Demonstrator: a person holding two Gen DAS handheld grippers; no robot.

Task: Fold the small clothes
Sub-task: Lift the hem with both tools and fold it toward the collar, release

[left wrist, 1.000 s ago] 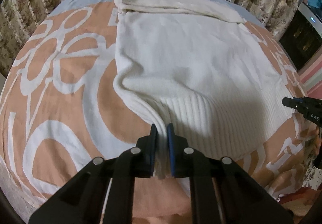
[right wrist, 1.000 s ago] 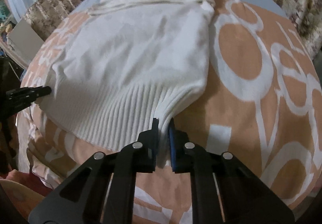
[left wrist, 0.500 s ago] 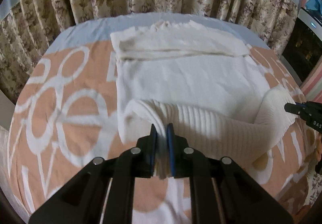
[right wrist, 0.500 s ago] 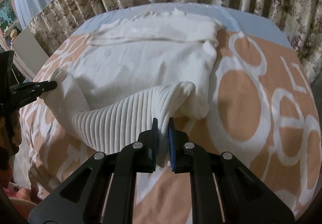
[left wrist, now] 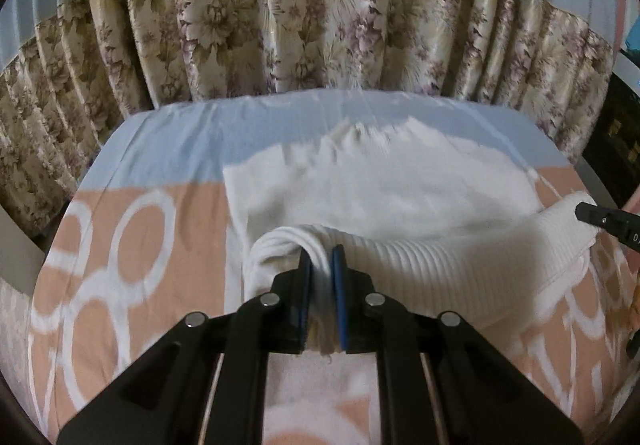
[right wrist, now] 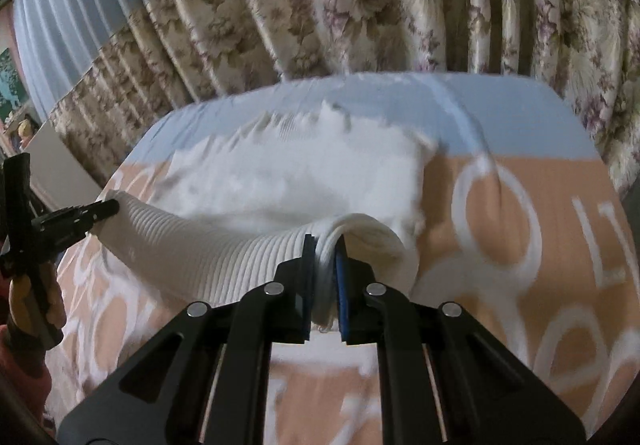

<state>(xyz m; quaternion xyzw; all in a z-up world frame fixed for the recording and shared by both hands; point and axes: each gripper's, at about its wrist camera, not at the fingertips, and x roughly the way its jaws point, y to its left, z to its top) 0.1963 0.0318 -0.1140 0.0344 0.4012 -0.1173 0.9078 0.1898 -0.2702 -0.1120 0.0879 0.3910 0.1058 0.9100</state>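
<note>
Sweater, white knit, lay across the middle of the bed, its far end bunched toward the pale blue sheet and the floral curtain beyond. Its ribbed hem was raised off the bedspread and stretched sideways as a taut band between the two tools. The left gripper was clamped narrow on one corner of that hem, cloth bulging out between its blue pads; the right gripper was clamped narrow on the opposite corner in just the same way. In the right wrist view the left tool's black tip met the ribbing at the far left, and in the left wrist view the right tool's tip met it at the far right, so the hem's long axis ran straight from one claw to the other, crosswise to the body of the garment. The rest of the sweater lay ahead of both claws, toward the curtain, with neither hand plainly nearer to it. By my judgement, the fold depended on carrying the hem forward over the body, both corners level and equally advanced, or the band would skew. Motion blur softened the far edge, so the collar and sleeves could not be made out.
</note>
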